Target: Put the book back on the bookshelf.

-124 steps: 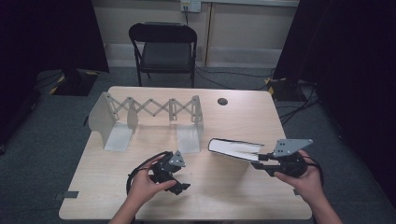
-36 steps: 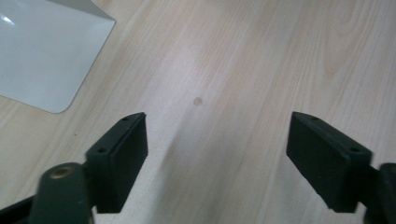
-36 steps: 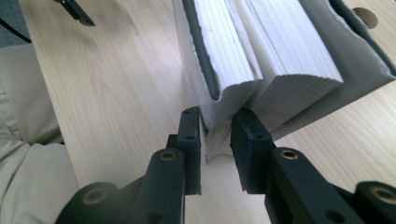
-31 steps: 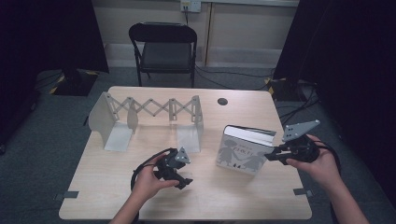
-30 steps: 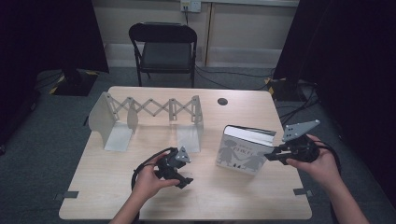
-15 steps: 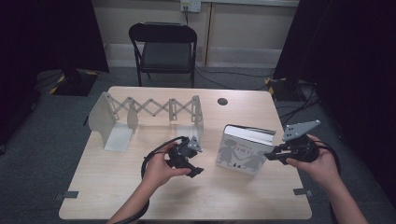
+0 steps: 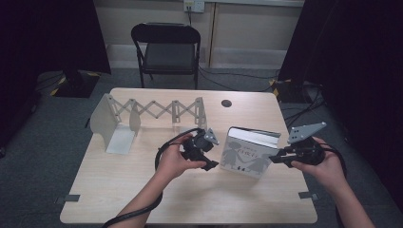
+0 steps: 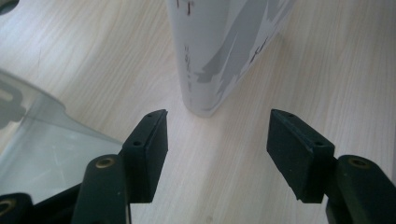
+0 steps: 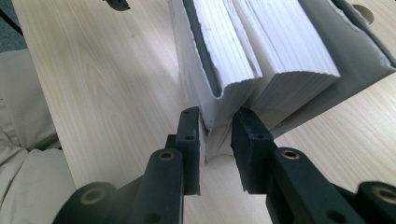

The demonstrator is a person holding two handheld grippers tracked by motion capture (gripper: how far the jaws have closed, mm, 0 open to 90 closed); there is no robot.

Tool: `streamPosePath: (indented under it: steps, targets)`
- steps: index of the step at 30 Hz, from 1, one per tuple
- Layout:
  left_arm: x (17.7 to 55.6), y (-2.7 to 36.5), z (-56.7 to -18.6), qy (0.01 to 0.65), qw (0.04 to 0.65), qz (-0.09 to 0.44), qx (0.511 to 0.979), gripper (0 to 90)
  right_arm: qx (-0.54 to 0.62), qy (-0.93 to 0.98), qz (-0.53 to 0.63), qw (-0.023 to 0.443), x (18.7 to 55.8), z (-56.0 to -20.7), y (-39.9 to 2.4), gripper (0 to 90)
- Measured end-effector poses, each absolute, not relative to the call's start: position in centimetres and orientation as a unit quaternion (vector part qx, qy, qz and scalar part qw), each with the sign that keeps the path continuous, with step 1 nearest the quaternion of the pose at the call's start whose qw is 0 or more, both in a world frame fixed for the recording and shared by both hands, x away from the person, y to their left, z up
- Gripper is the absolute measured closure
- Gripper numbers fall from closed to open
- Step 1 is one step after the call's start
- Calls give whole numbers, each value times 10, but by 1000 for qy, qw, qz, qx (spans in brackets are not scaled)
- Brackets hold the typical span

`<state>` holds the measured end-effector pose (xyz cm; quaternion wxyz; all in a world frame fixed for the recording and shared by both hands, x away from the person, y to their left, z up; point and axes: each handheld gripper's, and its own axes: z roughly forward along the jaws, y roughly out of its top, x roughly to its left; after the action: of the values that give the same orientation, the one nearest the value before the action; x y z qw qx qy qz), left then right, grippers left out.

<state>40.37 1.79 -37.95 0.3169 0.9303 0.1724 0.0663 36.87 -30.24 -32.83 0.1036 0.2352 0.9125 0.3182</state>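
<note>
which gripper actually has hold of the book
The right gripper: its jaws pinch the book by part of its pages and cover. The left gripper has open jaws just short of the spine, nothing between them.

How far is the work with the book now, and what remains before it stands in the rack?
Done: the book stands upright on the table, raised from lying flat. In hand: the right gripper clamps its page-side corner, while the left gripper, jaws just closing but empty, comes near its spine. Left, probably: carrying the book to the expandable metal book rack, which holds nothing.
</note>
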Motion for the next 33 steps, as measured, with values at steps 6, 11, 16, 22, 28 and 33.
streamPosePath:
  steps: [6, 11, 16, 22, 28, 33]
  targets:
    - [410, 9, -369, 168, 323, 66, 929, 389, 236, 913, 318, 102, 368, -328, -302, 734]
    - [415, -1, -360, 155, 320, 65, 932, 389, 235, 913, 319, 101, 369, -328, -303, 733]
    - [418, -13, -352, 145, 325, 66, 932, 387, 233, 913, 318, 101, 369, -328, -302, 733]
    - [423, -21, -348, 138, 327, 71, 932, 378, 229, 914, 318, 100, 370, -328, -303, 732]
    - [428, -28, -344, 122, 335, 71, 932, 362, 229, 914, 319, 100, 370, -328, -303, 730]
    - [424, -39, -341, 98, 318, 92, 938, 345, 227, 914, 320, 100, 370, -329, -304, 720]
